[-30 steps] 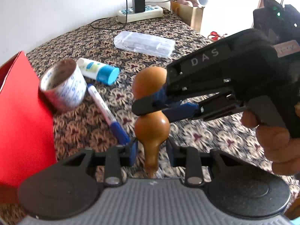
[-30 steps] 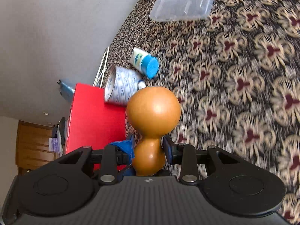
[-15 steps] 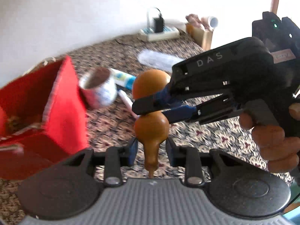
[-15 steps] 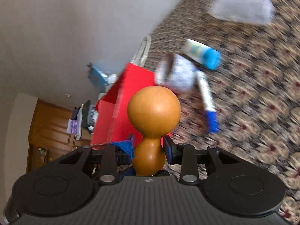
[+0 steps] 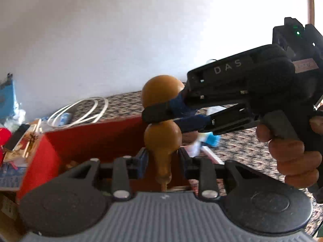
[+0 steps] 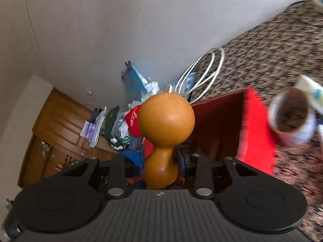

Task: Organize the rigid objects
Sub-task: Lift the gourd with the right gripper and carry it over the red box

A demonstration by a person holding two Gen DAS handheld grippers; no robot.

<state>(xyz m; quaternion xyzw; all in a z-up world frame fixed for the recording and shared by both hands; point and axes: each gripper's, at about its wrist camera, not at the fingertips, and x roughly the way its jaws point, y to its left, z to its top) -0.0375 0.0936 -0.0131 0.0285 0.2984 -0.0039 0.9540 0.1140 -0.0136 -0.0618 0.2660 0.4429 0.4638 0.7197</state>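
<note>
- A brown gourd (image 5: 161,135) is held at its waist by the right gripper (image 5: 159,114), neck between the left gripper (image 5: 162,159) pads.
- Judged next: lowering into the red box (image 6: 256,133) just beyond.

I see a smooth orange-brown gourd (image 5: 161,135), two round bulbs with a narrow waist, off the table and upright in my left view, its thin stem end pointing down. Its big bulb (image 6: 166,119) fills my right view. Behind it stands the open red box (image 6: 256,129), dark inside, on the patterned cloth. Just beside the box lies a tape roll (image 6: 290,119) on its side, blurred.
</note>
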